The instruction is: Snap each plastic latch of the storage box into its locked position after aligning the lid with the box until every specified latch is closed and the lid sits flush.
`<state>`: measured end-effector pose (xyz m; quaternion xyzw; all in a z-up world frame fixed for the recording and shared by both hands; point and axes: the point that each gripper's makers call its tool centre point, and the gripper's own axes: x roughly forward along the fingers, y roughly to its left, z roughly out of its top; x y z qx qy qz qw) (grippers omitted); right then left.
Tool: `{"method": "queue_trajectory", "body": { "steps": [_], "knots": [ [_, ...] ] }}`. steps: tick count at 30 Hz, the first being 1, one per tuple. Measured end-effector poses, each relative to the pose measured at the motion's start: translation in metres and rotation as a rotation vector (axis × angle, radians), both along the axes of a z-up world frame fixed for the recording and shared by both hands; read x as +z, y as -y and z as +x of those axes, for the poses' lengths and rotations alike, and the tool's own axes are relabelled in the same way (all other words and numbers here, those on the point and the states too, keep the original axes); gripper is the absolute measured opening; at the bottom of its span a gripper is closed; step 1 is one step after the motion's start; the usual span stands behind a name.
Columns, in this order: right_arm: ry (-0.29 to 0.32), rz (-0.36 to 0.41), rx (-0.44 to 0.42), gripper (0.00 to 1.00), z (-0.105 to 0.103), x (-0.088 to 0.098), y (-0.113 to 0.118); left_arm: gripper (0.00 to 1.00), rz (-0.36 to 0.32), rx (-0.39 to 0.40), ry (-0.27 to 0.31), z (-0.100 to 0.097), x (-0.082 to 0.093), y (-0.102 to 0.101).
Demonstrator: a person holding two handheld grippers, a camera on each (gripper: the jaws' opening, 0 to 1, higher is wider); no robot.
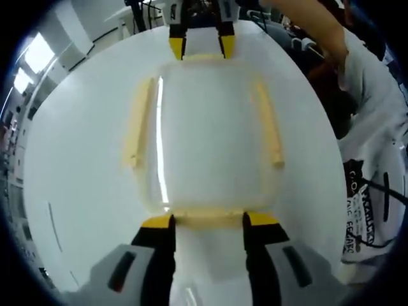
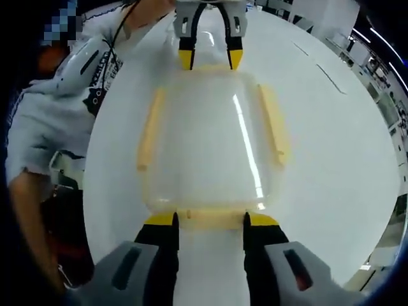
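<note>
Two yellow-tipped grippers of mine, left (image 1: 208,220) and right (image 2: 210,220), sit spread at opposite end latches of the clear lidded plastic storage box (image 1: 207,140) between them on the white table (image 1: 83,172).

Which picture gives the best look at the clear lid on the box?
The right gripper view: the lid shows its full outline and all four yellow latches crisply. In the left gripper view the lid looks washed out against the white table.

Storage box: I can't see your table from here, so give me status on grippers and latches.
Left gripper and right gripper open at opposite end latches. Lid on storage box; whether latches are locked is unclear. Nothing in the way.
</note>
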<state>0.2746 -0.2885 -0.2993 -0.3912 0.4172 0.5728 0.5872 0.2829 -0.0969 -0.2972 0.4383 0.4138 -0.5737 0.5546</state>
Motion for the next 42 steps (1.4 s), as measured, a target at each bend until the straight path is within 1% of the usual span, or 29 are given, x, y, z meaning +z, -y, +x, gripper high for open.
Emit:
{"method": "queue_trajectory", "body": {
  "steps": [3,8,15,18,22,23,25,29,31,32,34,35,42],
  "knots": [
    [0.000,-0.017,0.001,0.38,0.000,0.000,0.001,0.41,0.007,0.003,0.000,0.000,0.000,0.000],
    [-0.002,-0.023,0.001,0.38,0.000,0.001,0.001,0.40,0.013,0.001,0.003,0.000,0.000,-0.001],
    [0.000,-0.066,-0.007,0.38,-0.004,0.000,0.000,0.40,0.042,-0.009,0.001,-0.004,0.000,-0.001],
    [0.000,-0.072,-0.011,0.38,-0.005,0.001,0.003,0.40,0.046,-0.002,0.003,-0.007,0.000,-0.001],
    [-0.003,-0.077,-0.012,0.38,-0.007,0.001,0.003,0.39,0.036,-0.004,0.004,-0.010,0.000,-0.002],
    [-0.021,-0.071,-0.032,0.38,-0.009,0.001,0.002,0.39,0.036,-0.005,0.004,-0.011,0.000,-0.002],
    [-0.022,-0.074,-0.029,0.38,-0.010,0.003,0.000,0.39,0.038,-0.008,-0.003,-0.011,0.001,-0.004],
    [-0.016,-0.088,-0.026,0.38,-0.010,0.009,-0.002,0.39,0.024,-0.010,-0.008,-0.009,0.011,-0.006],
    [-0.006,-0.089,-0.025,0.38,-0.007,0.014,0.000,0.39,0.013,-0.011,-0.003,-0.016,0.012,-0.006],
    [-0.005,-0.083,-0.028,0.38,-0.007,0.018,0.000,0.39,0.015,-0.011,-0.004,-0.016,0.013,-0.007],
    [0.000,-0.079,-0.031,0.38,-0.013,0.021,-0.005,0.39,0.015,-0.013,-0.001,-0.015,0.016,-0.008],
    [0.000,-0.078,-0.030,0.38,-0.010,0.024,-0.003,0.39,0.014,-0.017,0.003,-0.016,0.018,-0.008],
    [0.017,-0.071,-0.036,0.38,-0.004,0.042,-0.001,0.39,-0.012,-0.023,0.015,-0.009,0.040,-0.010]
  ]
}}
